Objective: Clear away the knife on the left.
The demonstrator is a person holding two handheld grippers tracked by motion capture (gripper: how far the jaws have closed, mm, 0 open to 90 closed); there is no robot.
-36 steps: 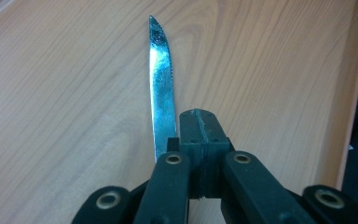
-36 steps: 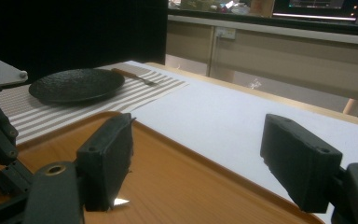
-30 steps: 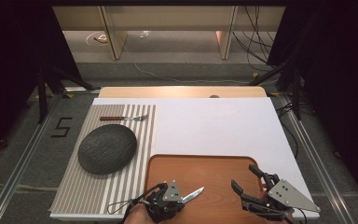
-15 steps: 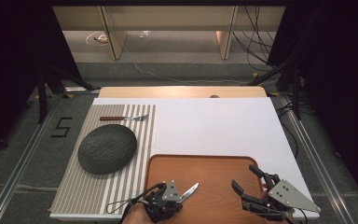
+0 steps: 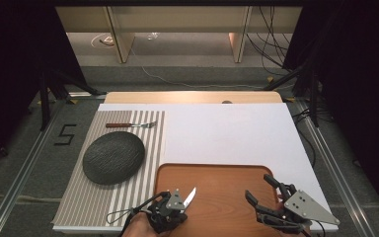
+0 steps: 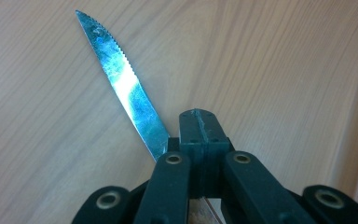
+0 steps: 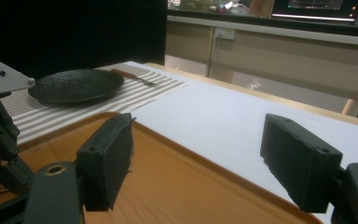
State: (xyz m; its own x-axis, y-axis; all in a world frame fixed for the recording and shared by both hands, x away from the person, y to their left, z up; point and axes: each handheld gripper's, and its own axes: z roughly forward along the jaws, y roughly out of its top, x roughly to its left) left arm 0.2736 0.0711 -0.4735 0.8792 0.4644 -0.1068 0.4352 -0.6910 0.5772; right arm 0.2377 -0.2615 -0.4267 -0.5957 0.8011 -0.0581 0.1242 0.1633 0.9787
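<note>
The left gripper is sitting at about 6 o'clock on the table, over the near-left edge of the tray, its jaws clamped together on a knife. The serrated blade is sticking out past the jaws and pointing up toward 1 o'clock, over the tray's wood. The handle is hidden behind the jaws, so I cannot tell how much of the knife is actually being pinched.

That looks like the main risk to me. The grip is falling right where blade meets handle, and the blade is lying skewed to one side of the jaws, not in line with them. A quick turn of the wrist could be letting it pivot or slip out onto the tray.

The right gripper is waiting at roughly 5 o'clock, jaws spread wide with nothing between them, well apart from the blade tip. If it is reaching across, the point is aimed its way.

The plate is resting on the striped mat at 9 o'clock, with a fork beyond it. A knife swung carelessly over there could be knocking the plate's rim.
</note>
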